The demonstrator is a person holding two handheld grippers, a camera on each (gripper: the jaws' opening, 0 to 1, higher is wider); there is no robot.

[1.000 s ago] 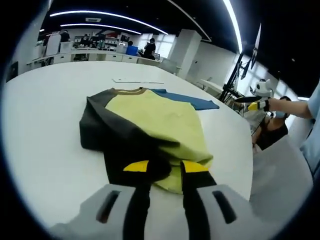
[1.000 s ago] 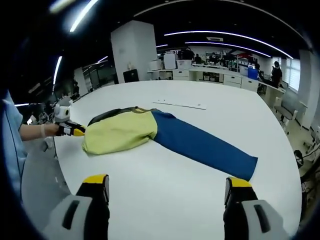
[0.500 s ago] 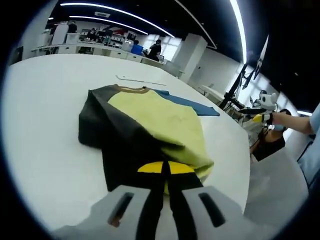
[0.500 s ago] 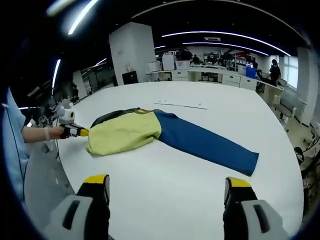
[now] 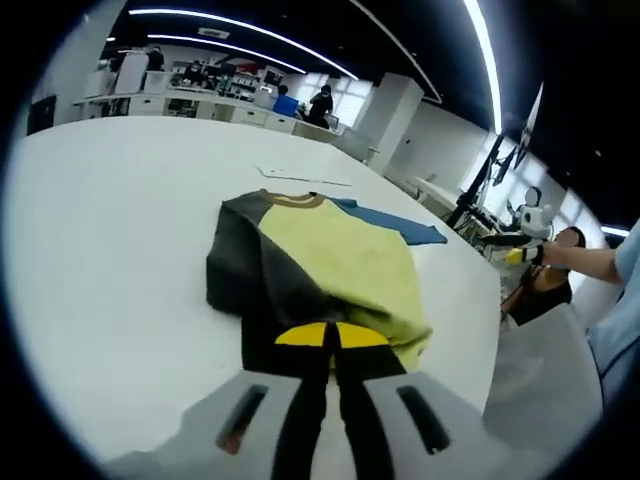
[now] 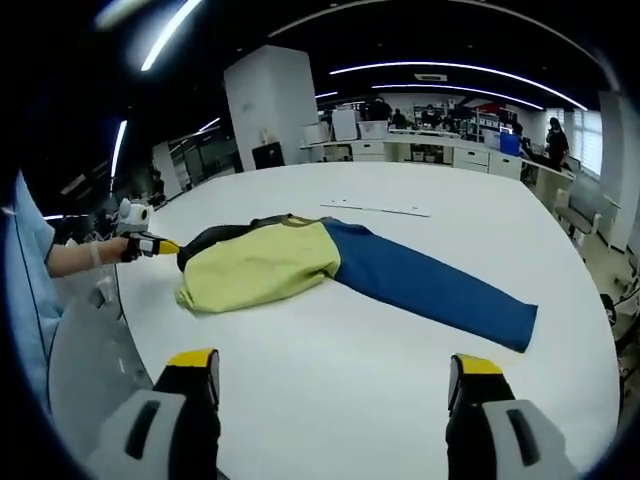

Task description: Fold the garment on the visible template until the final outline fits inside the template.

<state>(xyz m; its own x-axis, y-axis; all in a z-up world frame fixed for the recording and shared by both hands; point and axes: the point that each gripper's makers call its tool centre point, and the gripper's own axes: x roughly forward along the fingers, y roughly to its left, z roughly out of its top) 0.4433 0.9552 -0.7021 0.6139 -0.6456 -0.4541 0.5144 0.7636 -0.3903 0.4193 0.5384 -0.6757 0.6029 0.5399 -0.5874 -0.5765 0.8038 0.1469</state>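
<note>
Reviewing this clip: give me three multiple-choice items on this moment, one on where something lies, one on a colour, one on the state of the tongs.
1. Where does the garment lie?
A. flat on the white table
B. on a chair
C. on the floor

2. What colour is the sleeve stretched out across the table?
A. red
B. blue
C. white

3. How do the two tongs stand?
A. both open
B. both shut
C. left tongs shut on the garment's dark sleeve, right tongs open

Answers:
1 A: the right gripper view shows it spread on the tabletop.
2 B: the long sleeve on that side is plain blue.
3 C: the left yellow tips meet over the dark cloth; the right tips stand wide apart above bare table.
</note>
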